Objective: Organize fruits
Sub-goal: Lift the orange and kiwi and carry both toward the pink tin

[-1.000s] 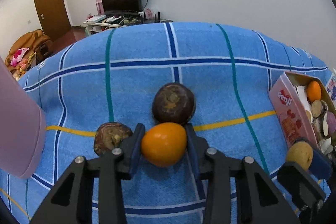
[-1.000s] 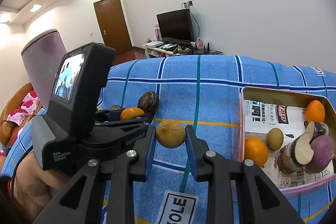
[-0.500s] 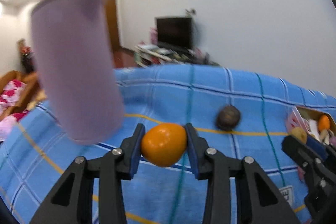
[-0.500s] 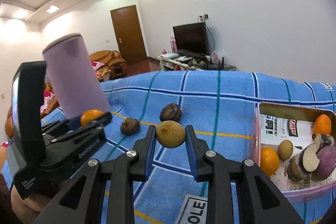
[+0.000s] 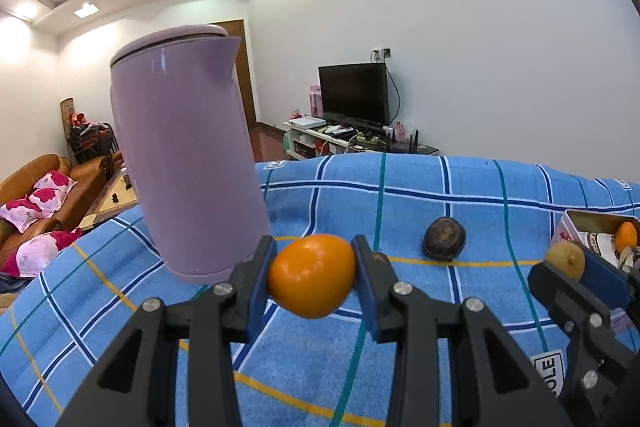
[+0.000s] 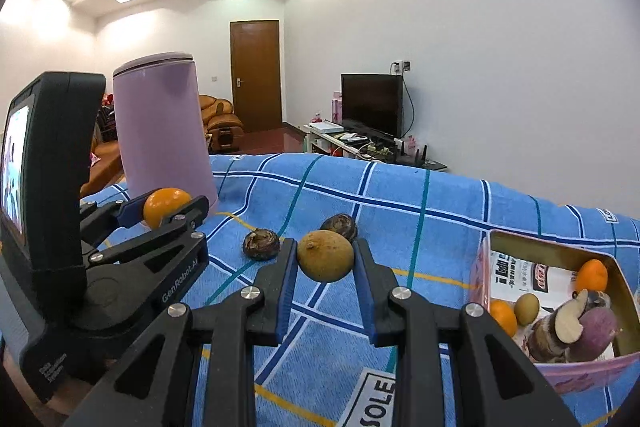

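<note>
A white-walled living room forms the background: brown door, dark television on a low cluttered stand, tan sofa with pink floral cushions at the left. The work surface is a blue checked cloth with white, navy, teal and yellow lines.

Largest item on the cloth is a lilac lidded jug, standing at the left. Next, a pink-sided box at the right edge, open at the top and lined with printed paper; it contains two oranges, one small yellow-brown fruit and purple-skinned root pieces, one of them cut (white flesh showing).

Left gripper: jaws narrowed and clamped on an orange fruit, blue pads pressing both flanks. The fruit is raised clear of the cloth, in front of the jug's base.

Right gripper: jaws drawn in tight on a yellow-brown round fruit, pads bearing on both sides, the fruit held above the cloth, left of the box.

Loose on the cloth between jug and box: two dark brown, rough-skinned round fruits. The farther dark fruit sits just behind the right gripper's load; the nearer dark fruit lies just to its left, the two apart. Neither touches a gripper.

A white label printed "SOLE" lies on the cloth near the front edge.
</note>
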